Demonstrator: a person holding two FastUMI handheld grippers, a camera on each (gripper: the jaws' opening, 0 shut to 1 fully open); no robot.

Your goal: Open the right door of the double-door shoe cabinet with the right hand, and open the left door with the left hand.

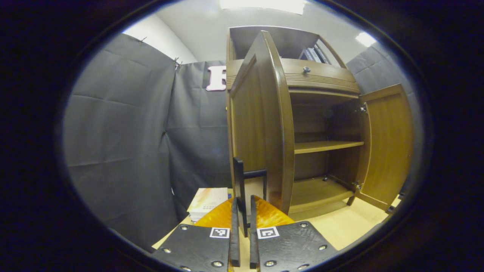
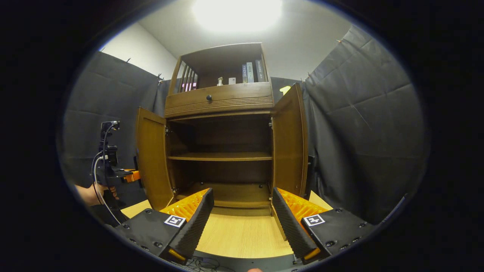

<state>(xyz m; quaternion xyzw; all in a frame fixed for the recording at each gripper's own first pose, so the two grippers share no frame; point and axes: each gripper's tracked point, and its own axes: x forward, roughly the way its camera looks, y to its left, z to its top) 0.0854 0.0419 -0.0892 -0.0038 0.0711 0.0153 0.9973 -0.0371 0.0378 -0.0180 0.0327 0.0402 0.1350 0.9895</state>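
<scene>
The shoe cabinet (image 2: 221, 155) has both doors swung open. The left gripper (image 1: 242, 223) pinches the left door's handle (image 1: 239, 189). The right gripper (image 2: 242, 223) is spread wide, holding nothing.

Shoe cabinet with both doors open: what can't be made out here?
- Right door handle: right gripper view, hidden behind the door.
- Book titles: right gripper view, too small.
- Cabinet's upper shelf contents: left gripper view, mostly hidden by the left door.

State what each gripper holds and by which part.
Left gripper: jaws shut on the left door's handle, gripping its vertical bar. Right gripper: jaws wide open, holding nothing.
</scene>
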